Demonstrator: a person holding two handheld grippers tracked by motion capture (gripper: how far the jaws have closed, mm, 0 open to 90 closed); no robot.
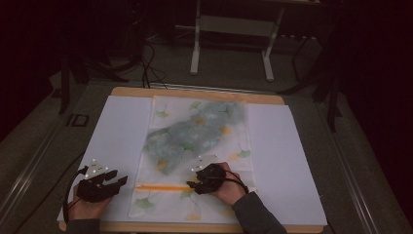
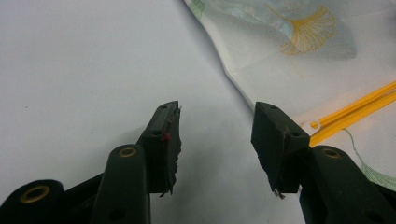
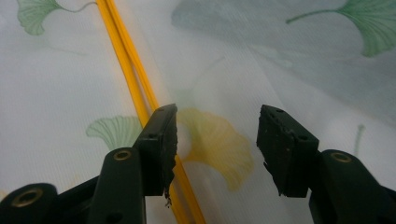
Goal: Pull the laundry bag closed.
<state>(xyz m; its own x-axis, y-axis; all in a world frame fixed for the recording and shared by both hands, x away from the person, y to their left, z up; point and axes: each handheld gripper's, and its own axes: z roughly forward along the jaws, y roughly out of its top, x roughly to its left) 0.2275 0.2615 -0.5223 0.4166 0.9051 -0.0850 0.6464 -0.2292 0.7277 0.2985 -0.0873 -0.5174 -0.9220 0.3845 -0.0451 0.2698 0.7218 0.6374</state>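
Observation:
A see-through bag (image 1: 239,142) printed with green and yellow ginkgo leaves lies flat on a white sheet (image 1: 122,126), with a grey-blue cloth (image 1: 195,131) inside it. An orange zipper strip (image 1: 160,187) runs across its near end. My left gripper (image 1: 119,181) rests on the sheet just left of the bag, open and with nothing between its jaws. In the left gripper view the left gripper (image 2: 217,126) points at bare sheet (image 2: 93,70) beside the bag's edge (image 2: 280,70) and the zipper's end (image 2: 355,114). My right gripper (image 1: 193,185) is open over the bag; the right gripper (image 3: 217,135) has the zipper (image 3: 126,56) passing beside its left jaw.
The sheet covers a wooden table (image 1: 195,92) whose far edge shows. Beyond it a white metal stand (image 1: 231,29) rises from a dark floor, with cables (image 1: 151,68) trailing at the back left. The room around the table is dim.

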